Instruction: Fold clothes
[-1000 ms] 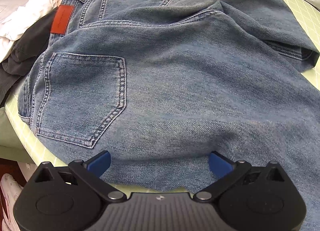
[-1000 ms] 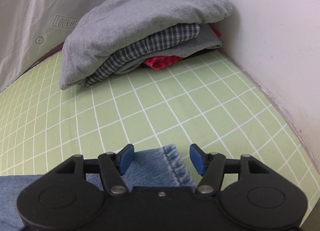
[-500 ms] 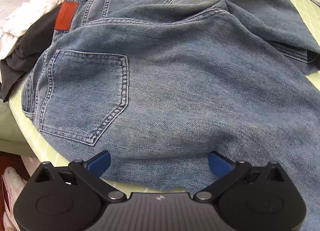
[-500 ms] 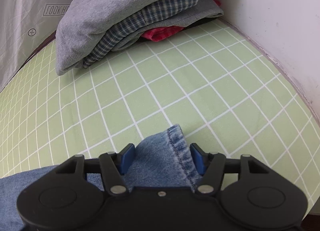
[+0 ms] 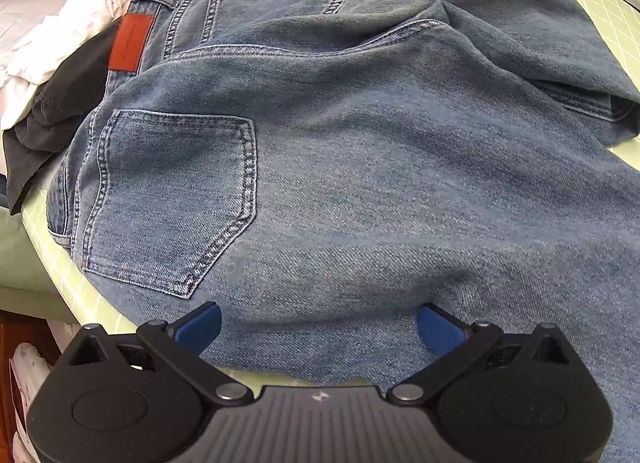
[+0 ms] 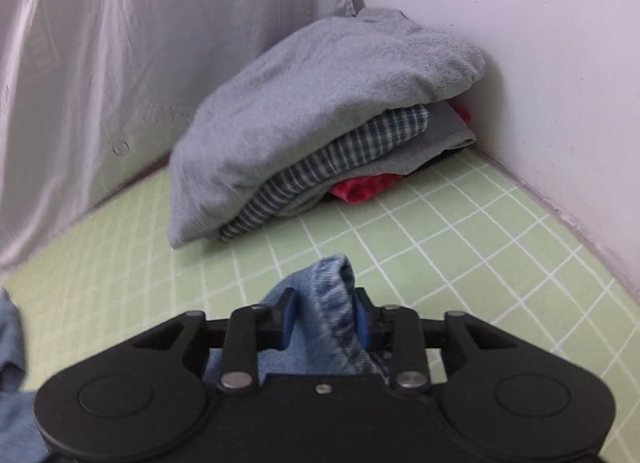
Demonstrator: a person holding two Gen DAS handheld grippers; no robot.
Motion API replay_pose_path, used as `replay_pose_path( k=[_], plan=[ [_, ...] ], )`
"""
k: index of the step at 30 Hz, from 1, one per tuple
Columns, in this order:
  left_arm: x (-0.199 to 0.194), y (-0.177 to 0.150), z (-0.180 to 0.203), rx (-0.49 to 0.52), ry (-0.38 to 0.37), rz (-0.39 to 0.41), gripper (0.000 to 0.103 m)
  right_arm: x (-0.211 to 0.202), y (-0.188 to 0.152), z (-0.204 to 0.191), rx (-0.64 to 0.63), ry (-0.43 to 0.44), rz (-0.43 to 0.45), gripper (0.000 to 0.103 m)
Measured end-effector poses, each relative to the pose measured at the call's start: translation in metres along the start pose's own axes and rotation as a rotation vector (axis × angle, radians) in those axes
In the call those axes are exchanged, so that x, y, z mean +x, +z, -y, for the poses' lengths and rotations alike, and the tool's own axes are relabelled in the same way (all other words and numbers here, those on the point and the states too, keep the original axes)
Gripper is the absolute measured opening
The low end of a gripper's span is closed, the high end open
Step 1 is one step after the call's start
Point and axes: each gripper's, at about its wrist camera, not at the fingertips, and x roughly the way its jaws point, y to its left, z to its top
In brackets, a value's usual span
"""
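A pair of blue jeans point(image 5: 360, 167) lies spread on the green grid mat, back side up, with a back pocket point(image 5: 168, 199) and a red-brown waist patch point(image 5: 131, 43) showing. My left gripper point(image 5: 318, 329) is open, its blue fingers resting wide apart on the denim near the seat. My right gripper point(image 6: 322, 317) is shut on the hem of a jeans leg point(image 6: 332, 295) and holds it lifted above the mat.
A stack of folded clothes point(image 6: 320, 119), grey on top, then plaid and red, sits in the far corner against a white wall point(image 6: 540, 63). A dark garment point(image 5: 56, 103) and white cloth point(image 5: 68, 35) lie left of the jeans. The mat edge point(image 5: 52, 263) runs at the left.
My right gripper closed on the jeans hem and lifted it up off the mat. My left gripper stayed open on the denim, shifting only slightly.
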Motion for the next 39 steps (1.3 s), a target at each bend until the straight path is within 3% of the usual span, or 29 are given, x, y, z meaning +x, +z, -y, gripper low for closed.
replay_pose_path(
  k=[2, 7, 10, 15, 19, 20, 24, 28, 33, 35, 37, 39],
  plan=[
    [-0.001, 0.0, 0.003, -0.017, -0.001, 0.006, 0.103, 0.003, -0.005, -0.002, -0.046, -0.044, -0.019, 0.058],
    [-0.004, 0.0, 0.011, -0.032, 0.011, 0.022, 0.103, 0.004, -0.023, 0.007, -0.048, -0.079, -0.071, 0.072],
    [-0.012, -0.005, 0.016, -0.008, 0.025, 0.031, 0.103, 0.006, -0.036, 0.011, -0.051, -0.105, -0.099, 0.072],
    [-0.018, -0.011, 0.017, 0.003, 0.034, 0.048, 0.103, 0.007, -0.044, 0.019, 0.005, -0.1, -0.116, 0.061],
    [-0.023, -0.016, 0.018, 0.011, 0.04, 0.061, 0.103, 0.005, -0.045, 0.015, -0.128, -0.162, -0.123, 0.024],
    [-0.024, -0.017, 0.018, 0.013, 0.042, 0.065, 0.103, 0.005, -0.046, 0.015, -0.152, -0.17, -0.122, 0.021],
    [-0.019, -0.02, 0.02, 0.054, 0.059, 0.1, 0.103, 0.003, -0.045, 0.019, -0.173, -0.185, -0.127, 0.019],
    [-0.007, -0.025, 0.01, 0.073, 0.049, 0.134, 0.103, 0.007, -0.044, 0.003, -0.234, -0.256, -0.143, 0.02],
    [0.015, -0.031, -0.032, 0.017, -0.048, 0.142, 0.103, 0.012, -0.044, -0.022, -0.346, -0.351, -0.176, 0.03],
    [0.021, -0.031, -0.049, -0.012, -0.09, 0.133, 0.103, 0.008, -0.045, -0.032, -0.353, -0.34, -0.181, 0.049],
    [0.027, -0.032, -0.066, -0.041, -0.132, 0.123, 0.103, -0.002, -0.051, -0.045, -0.34, -0.311, -0.171, 0.062],
    [0.023, -0.03, -0.083, -0.029, -0.124, 0.152, 0.103, -0.01, -0.059, -0.062, -0.339, -0.298, -0.164, 0.064]
  ],
)
